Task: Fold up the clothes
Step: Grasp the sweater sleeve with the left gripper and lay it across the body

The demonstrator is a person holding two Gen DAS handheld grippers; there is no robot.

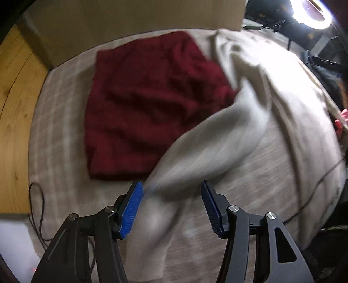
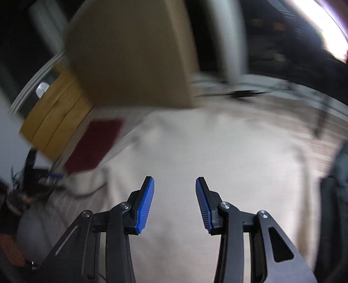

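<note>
A folded dark red garment (image 1: 148, 100) lies flat on the grey cloth surface (image 1: 63, 130). Beside it on the right lies a cream garment (image 1: 282, 91), whose long sleeve (image 1: 206, 148) runs blurred down to my left gripper (image 1: 171, 185). That gripper is open, and the sleeve end passes between its blue pads with a gap on the right side. In the right wrist view my right gripper (image 2: 175, 180) hangs open over the broad cream garment (image 2: 217, 148), with nothing between its fingers. The red garment (image 2: 93, 145) shows at the left there.
A cardboard box (image 1: 130, 21) stands at the far edge, also the cardboard box (image 2: 130, 54) in the right wrist view. Wooden boards (image 1: 15, 98) lie to the left. A thin black cable (image 1: 37, 206) loops at the near left. A ring light (image 1: 313, 13) glares at the top right.
</note>
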